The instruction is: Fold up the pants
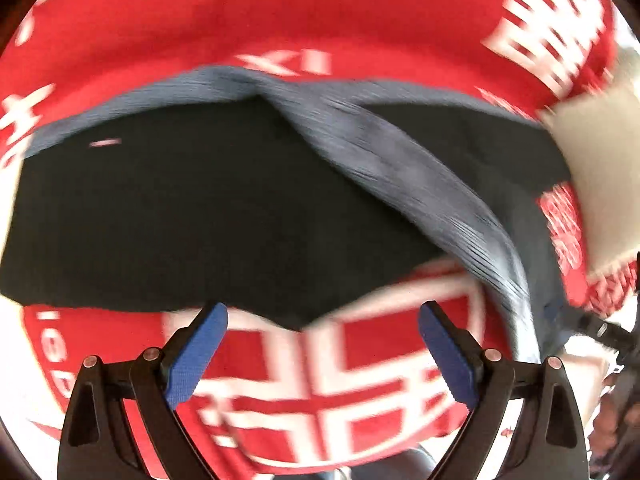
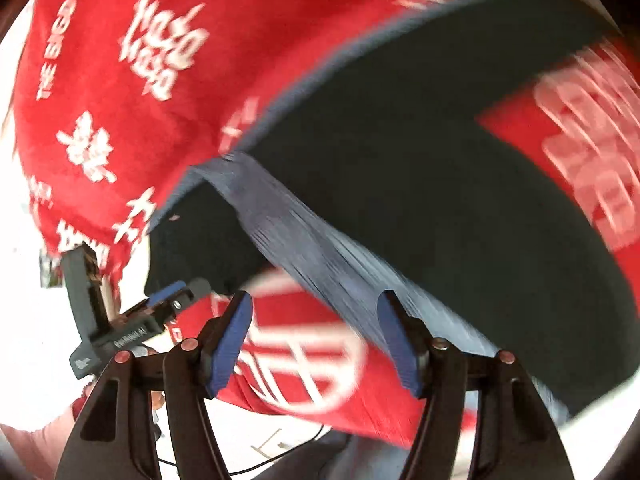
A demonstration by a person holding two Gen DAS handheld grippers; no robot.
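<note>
The left tool (image 1: 322,348) hangs with its blue-padded fingers (image 1: 196,356) spread wide apart and nothing between them, pointing down at the red cloth (image 1: 320,20) that covers the worktop. The right tool (image 2: 316,340) also stands apart, somewhat narrower, and its pads (image 2: 230,344) grip nothing; only the printed cloth shows in the gap, though the grey band passes close by its right finger. The pants (image 1: 180,208), dark and nearly black, lie spread flat on the red cloth ahead of both tools, with a ribbed grey-blue waistband (image 1: 400,152) running along their far edge and folding diagonally across the fabric toward the near right in the left wrist view. In the right wrist view the same pants (image 2: 440,168) fill the middle and right, and the grey band (image 2: 304,240) sweeps from the centre down toward the right tool. The cloth carries white printed characters and a round white emblem (image 2: 304,344) just beneath the right tool. A pale, off-white object (image 1: 592,168), blurred, sits at the right border of the left wrist view, overlapping the cloth's edge. The left tool (image 2: 168,300) shows in the right wrist view at lower left, with a sleeve (image 2: 36,436) below it. Both views are smeared with motion blur, so fine detail of the folds cannot be made out.
</note>
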